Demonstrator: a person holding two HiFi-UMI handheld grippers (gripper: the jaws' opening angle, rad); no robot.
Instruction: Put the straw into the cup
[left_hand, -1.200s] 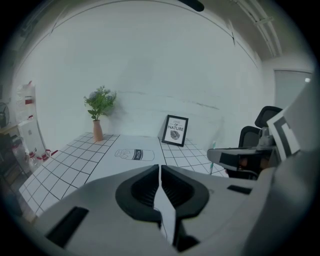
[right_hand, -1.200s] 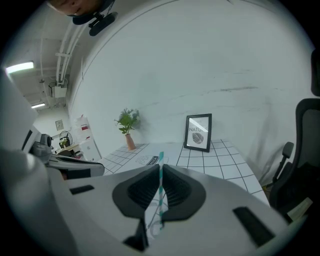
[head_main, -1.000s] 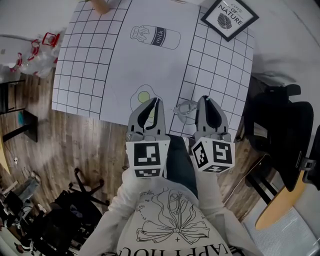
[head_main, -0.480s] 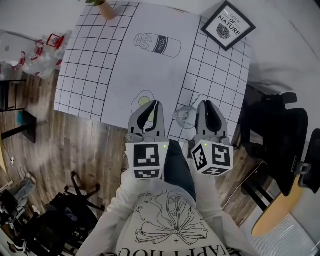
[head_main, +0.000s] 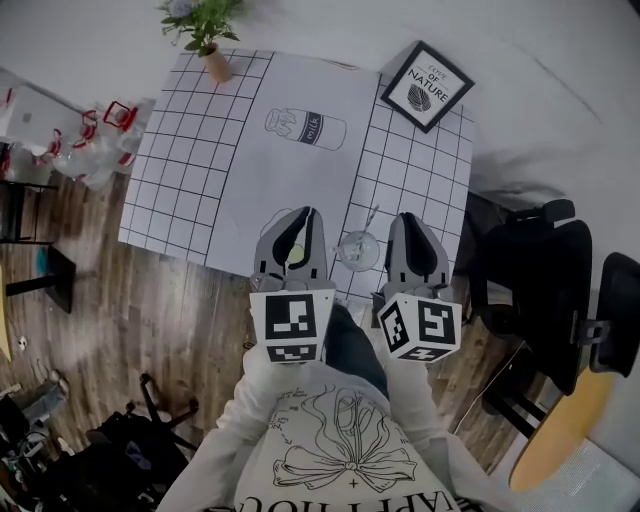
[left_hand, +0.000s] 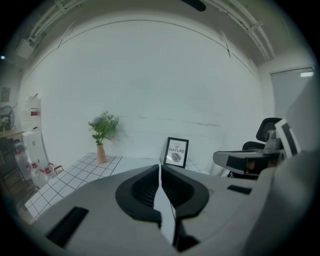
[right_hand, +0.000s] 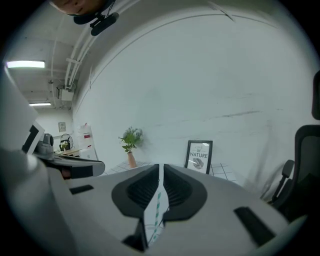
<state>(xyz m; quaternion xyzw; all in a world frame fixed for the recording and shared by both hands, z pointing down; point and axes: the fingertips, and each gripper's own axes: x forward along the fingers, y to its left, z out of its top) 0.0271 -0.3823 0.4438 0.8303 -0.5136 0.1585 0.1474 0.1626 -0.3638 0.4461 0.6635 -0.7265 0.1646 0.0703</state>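
**A:** Where are the two grippers?

**B:** Both are held low in front of the person's torso, side by side at the near edge of the desk (head_main: 190, 150). Their marker cubes are turned toward the body. The left hand-held gripper (head_main: 305, 220) points out over the plain white sheet (head_main: 290, 170). The right hand-held gripper (head_main: 405, 222) points out over the gridded cloth (head_main: 420, 160).

**A:** How do the jaws stand?

**B:** In the left gripper view the jaws are drawn together to a thin slit. Only white shows through it, and nothing sits between them. In the right gripper view the jaws are just as narrow, but a white straw (right_hand: 156, 207) with green stripes runs along the slit. The jaws are closed on it, and it shows only through the gap.

**A:** And the cup?

**B:** The cup (head_main: 358, 250) is clear glass and stands upright on the desk near its front edge. It is between the two gripper tips and just beside each. In the head view it sits where the plain sheet meets the grid.

**A:** What else is there?

**B:** A milk bottle drawing (head_main: 306, 127) lies farther up the sheet. A potted plant (head_main: 205, 30) stands at the far left corner and a framed print (head_main: 427, 87) at the far right corner. A black office chair (head_main: 540, 270) stands to the right of the desk, on a wooden floor (head_main: 150, 320).
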